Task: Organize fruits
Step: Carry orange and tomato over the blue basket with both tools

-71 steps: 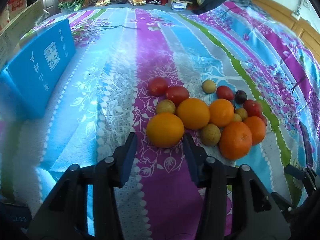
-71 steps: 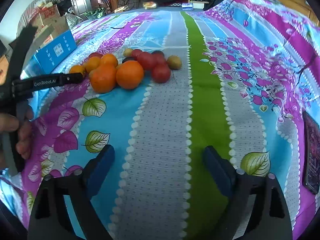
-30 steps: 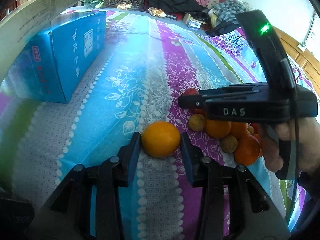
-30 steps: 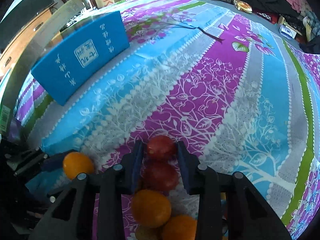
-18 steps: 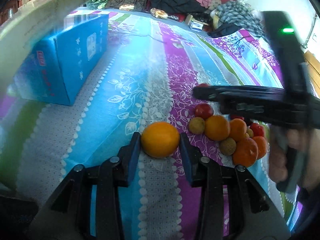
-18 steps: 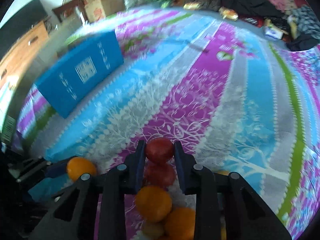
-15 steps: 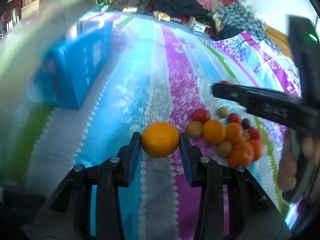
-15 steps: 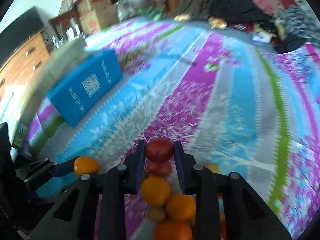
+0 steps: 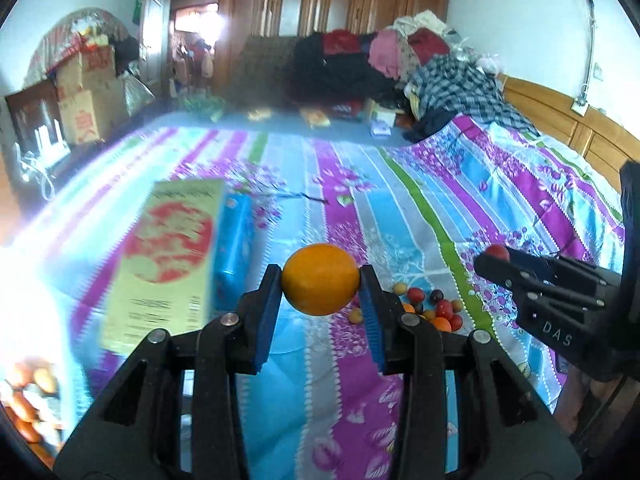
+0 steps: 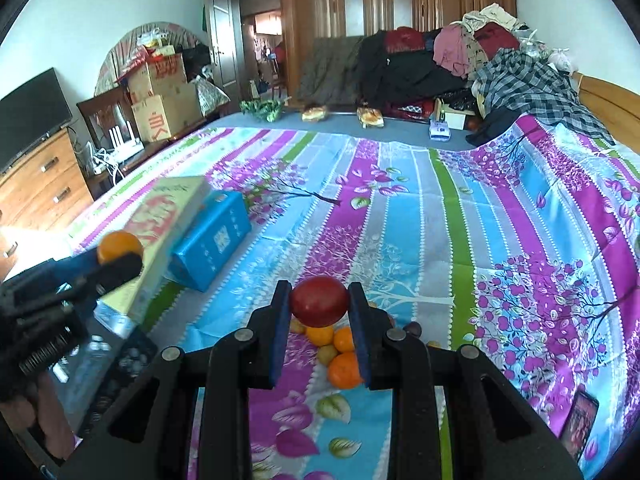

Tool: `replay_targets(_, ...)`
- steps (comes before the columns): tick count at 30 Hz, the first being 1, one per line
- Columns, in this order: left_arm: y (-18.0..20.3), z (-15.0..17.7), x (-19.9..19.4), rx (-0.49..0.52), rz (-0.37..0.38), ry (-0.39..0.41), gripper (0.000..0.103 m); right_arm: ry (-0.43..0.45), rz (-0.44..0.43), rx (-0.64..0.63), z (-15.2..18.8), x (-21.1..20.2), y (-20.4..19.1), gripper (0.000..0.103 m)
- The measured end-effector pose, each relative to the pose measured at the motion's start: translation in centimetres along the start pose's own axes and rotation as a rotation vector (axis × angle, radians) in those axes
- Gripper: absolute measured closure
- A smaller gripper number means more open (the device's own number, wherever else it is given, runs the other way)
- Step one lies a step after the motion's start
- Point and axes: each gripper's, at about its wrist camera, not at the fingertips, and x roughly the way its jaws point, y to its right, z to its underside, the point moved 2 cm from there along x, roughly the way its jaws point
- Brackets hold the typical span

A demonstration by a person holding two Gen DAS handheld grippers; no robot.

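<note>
In the left wrist view my left gripper is shut on a large orange, held high above the striped floral bedspread. In the right wrist view the blue pads of my right gripper press on a red tomato, also lifted clear. The pile of remaining fruits, small oranges, tomatoes and brownish ones, lies far below on the bedspread; the same fruit pile shows under the right jaws. Each gripper appears in the other's view: the right gripper at the right, the left gripper at the left.
A blue box lies left of the pile, with a yellowish lid leaning over it. Blurred orange shapes show at the lower left edge. A phone lies at the bed's right. Clothes are heaped at the far end.
Both grippers have risen well above the bed, carrying the orange and the tomato with them. The fruit pile now looks small and far below, and the room beyond has come into view.
</note>
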Motion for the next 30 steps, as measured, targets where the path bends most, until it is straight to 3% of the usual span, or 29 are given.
replay_targets(6, -2.9, -0.8, -4.3, -0.013, -0.086, 0.035, 0.064, 0.025, -0.023, 0.000, -0.6, -3.7, -3.0, 0.071)
replay_targets(14, -8.1, -0.6, -9.0, -0.069, -0.203, 0.068, 0.064, 0.050, -0.102, -0.041, -2.1, -6.3, -9.9, 0.071)
replay_targets(30, -21.1, 2.8, -14.3, -0.277, -0.417, 0.065, 0.064, -0.020, -0.357, -0.168, -4.1, -4.2, -28.2, 0.071)
